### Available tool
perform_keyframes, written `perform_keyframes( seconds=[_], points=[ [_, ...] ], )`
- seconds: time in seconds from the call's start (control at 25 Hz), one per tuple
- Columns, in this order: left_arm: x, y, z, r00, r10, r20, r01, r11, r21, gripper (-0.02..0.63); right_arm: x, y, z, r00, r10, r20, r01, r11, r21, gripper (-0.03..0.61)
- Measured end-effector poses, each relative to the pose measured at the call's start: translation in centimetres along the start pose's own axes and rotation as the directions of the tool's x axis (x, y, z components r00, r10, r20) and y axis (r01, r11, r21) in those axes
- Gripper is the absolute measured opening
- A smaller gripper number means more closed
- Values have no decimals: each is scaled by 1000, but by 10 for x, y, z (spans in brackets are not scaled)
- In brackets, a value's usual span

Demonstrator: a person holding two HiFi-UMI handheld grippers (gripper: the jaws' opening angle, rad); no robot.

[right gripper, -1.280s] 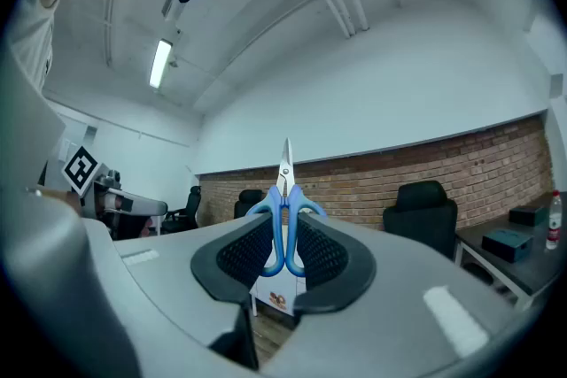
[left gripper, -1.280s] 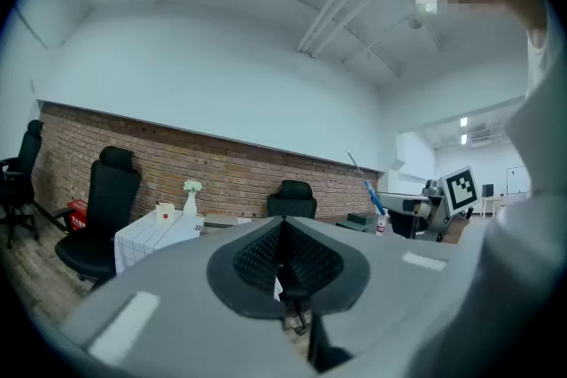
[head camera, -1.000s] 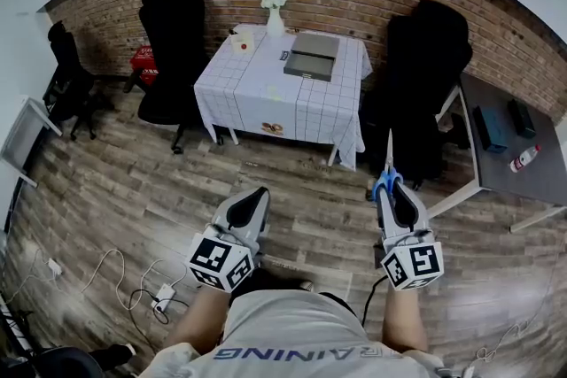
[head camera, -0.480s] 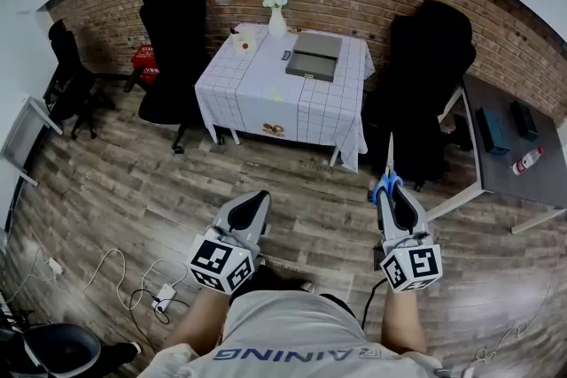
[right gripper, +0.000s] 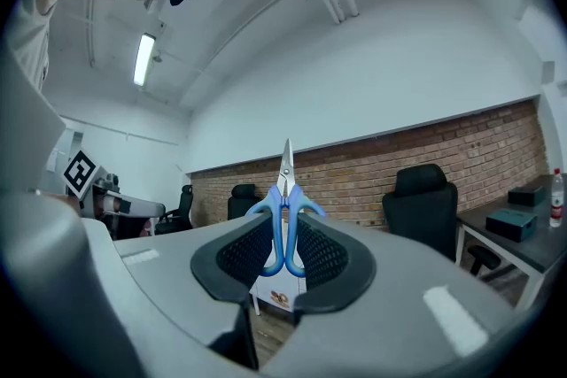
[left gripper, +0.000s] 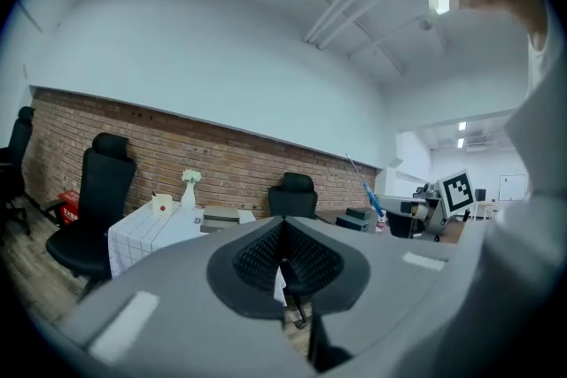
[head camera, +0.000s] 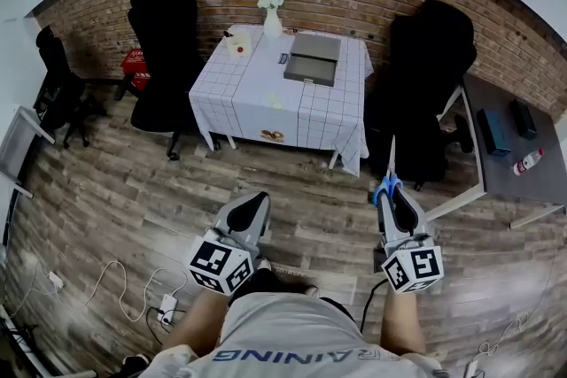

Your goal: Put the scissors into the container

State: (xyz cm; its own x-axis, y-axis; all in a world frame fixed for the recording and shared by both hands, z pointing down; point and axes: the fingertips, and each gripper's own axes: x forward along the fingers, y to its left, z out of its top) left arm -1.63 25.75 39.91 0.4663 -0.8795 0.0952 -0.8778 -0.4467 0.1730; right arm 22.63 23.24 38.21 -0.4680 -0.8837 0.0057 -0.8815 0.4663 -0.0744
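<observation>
Blue-handled scissors (head camera: 388, 177) (right gripper: 285, 204) stand with their blades pointing up and forward, and my right gripper (head camera: 395, 190) (right gripper: 285, 226) is shut on their handles. My left gripper (head camera: 255, 197) (left gripper: 283, 235) is held level beside it, shut with nothing between its pads. A shallow grey container (head camera: 311, 59) (left gripper: 221, 215) lies on the far right part of a table with a white checked cloth (head camera: 257, 97), well ahead of both grippers. In the left gripper view the scissors (left gripper: 368, 190) show at the right.
On the table's far edge stand a white vase with flowers (head camera: 270, 13) and a small card (head camera: 236, 42). Black office chairs (head camera: 164, 49) (head camera: 430, 75) flank the table. A grey desk (head camera: 514, 146) with a bottle (head camera: 524, 159) is at the right. Cables and a power strip (head camera: 164, 307) lie on the floor.
Both grippers keep their pose and the scissors stay gripped. The head view has shifted a little, so the chairs at the left have slid further left.
</observation>
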Motion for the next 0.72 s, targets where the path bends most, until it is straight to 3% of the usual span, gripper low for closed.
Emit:
perform_keyframes(
  seconds=[0.2, 0.56, 0.72],
  points=[
    [12, 51, 14, 1000, -16, 3, 16, 1000, -8, -2, 43, 19, 2, 1000, -20, 1, 20, 1000, 10, 104],
    [28, 125, 34, 995, -94, 12, 94, 995, -22, -2, 104, 67, 22, 998, -64, 0, 64, 997, -53, 104],
    [26, 153, 35, 996, -92, 11, 93, 995, -44, -2, 122, 84, 19, 998, -62, -20, 61, 996, -71, 104]
  ],
)
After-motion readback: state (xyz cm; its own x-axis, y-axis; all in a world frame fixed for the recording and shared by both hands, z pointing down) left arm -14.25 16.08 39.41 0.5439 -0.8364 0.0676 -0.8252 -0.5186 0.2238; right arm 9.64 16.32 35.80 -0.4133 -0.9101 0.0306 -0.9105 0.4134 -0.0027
